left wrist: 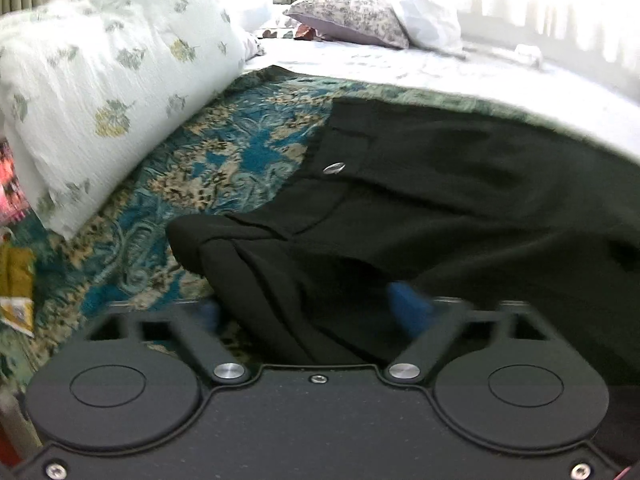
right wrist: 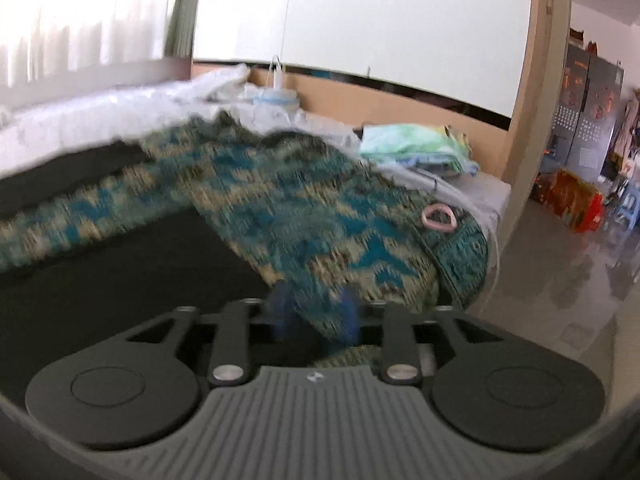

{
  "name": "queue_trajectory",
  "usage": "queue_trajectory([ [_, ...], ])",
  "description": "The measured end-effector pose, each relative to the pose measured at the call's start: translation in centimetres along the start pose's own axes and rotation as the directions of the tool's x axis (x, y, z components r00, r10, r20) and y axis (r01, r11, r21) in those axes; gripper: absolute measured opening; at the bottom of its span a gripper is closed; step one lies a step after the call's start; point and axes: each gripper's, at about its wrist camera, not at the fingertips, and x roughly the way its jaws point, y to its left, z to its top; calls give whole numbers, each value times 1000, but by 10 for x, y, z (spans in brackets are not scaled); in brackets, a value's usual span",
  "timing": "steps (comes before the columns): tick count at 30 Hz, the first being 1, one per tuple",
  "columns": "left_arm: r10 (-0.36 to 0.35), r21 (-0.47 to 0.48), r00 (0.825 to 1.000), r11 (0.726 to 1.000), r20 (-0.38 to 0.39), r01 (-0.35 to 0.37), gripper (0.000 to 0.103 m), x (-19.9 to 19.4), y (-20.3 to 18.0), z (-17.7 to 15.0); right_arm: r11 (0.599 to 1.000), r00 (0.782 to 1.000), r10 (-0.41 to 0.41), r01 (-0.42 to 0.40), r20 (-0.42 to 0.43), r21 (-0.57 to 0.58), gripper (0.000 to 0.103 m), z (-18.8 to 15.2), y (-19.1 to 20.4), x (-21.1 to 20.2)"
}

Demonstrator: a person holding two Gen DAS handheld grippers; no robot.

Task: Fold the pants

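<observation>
A bed fills both views, spread with a teal patterned blanket (left wrist: 208, 160) over a white sheet (left wrist: 460, 68), with a leaf-print pillow (left wrist: 100, 80) at the upper left of the left wrist frame. The black pants (left wrist: 440, 208) lie across the centre and right of that frame, button up. The left gripper (left wrist: 316, 312) hangs low at the bottom, its blue fingers spread wide with dark cloth between them but not pinched. The right gripper (right wrist: 314, 316) has its fingers partly apart over blanket, gripping nothing visible. The likely risk is closing on blanket with the cloth, dragging the bedding and skewing the fold.
</observation>
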Motion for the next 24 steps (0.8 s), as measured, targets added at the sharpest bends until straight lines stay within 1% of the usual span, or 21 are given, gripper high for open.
queue_trajectory([
  [2, -3, -17, 999, 1000, 32, 3, 103, -9, -2, 6, 999, 999, 46, -46, 15, 12, 70, 18, 8, -8],
  [3, 5, -9, 999, 1000, 41, -4, 103, -12, -4, 9, 998, 998, 64, -65, 21, 19, 71, 25, 13, -11],
  [8, 37, 80, 999, 996, 33, -40, 103, -21, -14, 19, 981, 981, 191, -192, 44, 38, 79, 56, 49, -23],
  [11, 36, 118, 997, 992, 62, -43, 103, -30, -16, 20, 975, 974, 221, -221, 50, 6, 82, 65, 76, -22],
  [15, 26, 119, 999, 992, 48, -32, 103, -40, -10, 21, 963, 963, 267, -265, 43, -40, 83, 66, 110, -23],
  [17, 0, 84, 999, 996, 50, -4, 103, -48, -4, 23, 957, 957, 288, -286, 40, -52, 84, 65, 122, -25],
  [19, -45, 43, 996, 998, 70, 42, 103, -57, 2, 27, 951, 952, 305, -303, 35, -57, 84, 64, 134, -26],
  [21, -101, 15, 991, 995, 92, 100, 103, -66, 2, 34, 946, 946, 323, -321, 25, -51, 84, 65, 142, -26],
  [24, -171, 11, 979, 985, 114, 171, 103, -73, -5, 51, 936, 936, 352, -352, 8, -27, 85, 71, 153, -25],
])
